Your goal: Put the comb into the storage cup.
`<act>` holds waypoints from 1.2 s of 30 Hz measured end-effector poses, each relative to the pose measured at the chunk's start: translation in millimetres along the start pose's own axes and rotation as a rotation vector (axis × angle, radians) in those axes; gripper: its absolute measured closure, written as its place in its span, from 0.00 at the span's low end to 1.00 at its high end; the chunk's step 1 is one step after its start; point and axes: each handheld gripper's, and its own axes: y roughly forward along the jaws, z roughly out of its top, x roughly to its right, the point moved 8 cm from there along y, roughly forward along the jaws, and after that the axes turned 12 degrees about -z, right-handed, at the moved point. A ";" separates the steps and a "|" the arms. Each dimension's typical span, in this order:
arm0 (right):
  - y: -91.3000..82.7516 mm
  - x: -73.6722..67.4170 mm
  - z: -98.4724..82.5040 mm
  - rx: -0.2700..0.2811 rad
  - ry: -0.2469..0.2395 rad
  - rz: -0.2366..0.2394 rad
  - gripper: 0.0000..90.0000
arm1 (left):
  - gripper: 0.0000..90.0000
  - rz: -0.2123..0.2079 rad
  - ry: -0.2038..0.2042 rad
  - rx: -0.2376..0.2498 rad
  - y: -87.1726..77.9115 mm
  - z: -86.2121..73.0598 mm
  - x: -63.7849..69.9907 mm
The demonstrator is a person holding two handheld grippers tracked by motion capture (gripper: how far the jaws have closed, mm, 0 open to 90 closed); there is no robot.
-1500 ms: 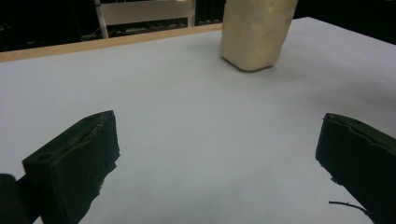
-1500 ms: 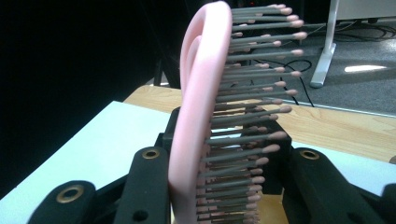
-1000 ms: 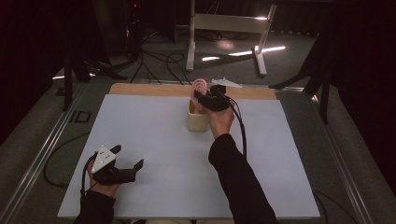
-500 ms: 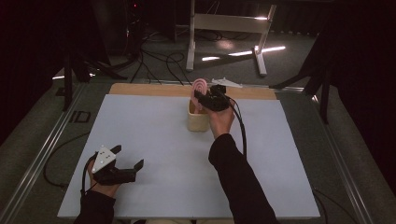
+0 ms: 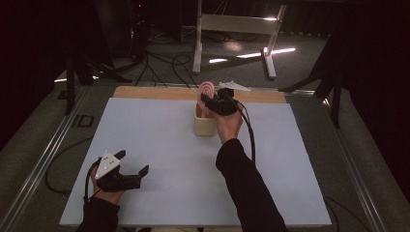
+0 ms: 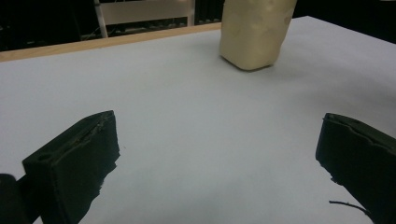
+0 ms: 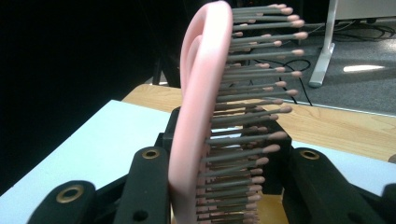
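Two grippers are working over a pale mat point(image 5: 159, 145) with a smooth, matte surface. Nearest the person, the left gripper point(image 5: 133, 166) is resting low on the mat's near left part, a grey three-cornered plate on its back, its blocky black jaws standing wide apart with only bare mat between them. In the left gripper view, those jaws are framing the mat, and a cream cup point(image 6: 254, 32) with a lumpy, slightly dimpled wall and rounded corners is standing well ahead of them.

Farther out, near the mat's far edge, the right gripper point(image 5: 209, 102) is clamping a pink brush point(image 5: 208, 90) and holding it upright at the cup's point(image 5: 205, 124) open top, the brush's rounded head sticking up above the jaws. Whether its lower end is sitting inside the cup is hard to tell. In the right gripper view, the brush point(image 7: 201, 116) is standing edge-on between the two jaws, its smooth pink plastic back curving up on one side and rows of thin grey bristles with small pink ball tips pointing off the other. Beyond the mat, a wooden strip point(image 5: 154, 93) is running along the table's far edge.
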 end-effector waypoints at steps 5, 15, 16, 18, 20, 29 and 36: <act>0.0 -0.1 -0.1 0.001 0.001 0.001 0.71 | 0.00 0.000 -0.002 0.002 0.0 0.1 -0.1; 0.0 -0.1 -0.2 0.003 0.004 0.001 0.71 | 0.00 0.001 -0.002 0.000 0.0 -0.1 0.0; 0.0 0.0 -0.2 0.003 0.005 0.001 0.71 | 0.00 0.000 -0.002 0.000 0.0 -0.1 0.0; -0.1 0.4 -0.2 0.003 0.004 0.001 0.71 | 0.00 0.001 -0.002 0.001 0.1 0.0 0.0; 0.0 0.8 -0.2 0.003 0.005 0.000 0.71 | 0.00 0.001 -0.002 0.002 -0.1 0.1 0.0; 0.6 4.0 0.1 -0.001 0.010 -0.005 0.71 | 0.00 -0.001 -0.003 0.004 -0.1 0.2 -0.1; 2.4 10.7 -1.1 -0.010 0.007 -0.036 0.69 | 0.00 0.000 -0.003 0.003 -0.1 0.1 -0.1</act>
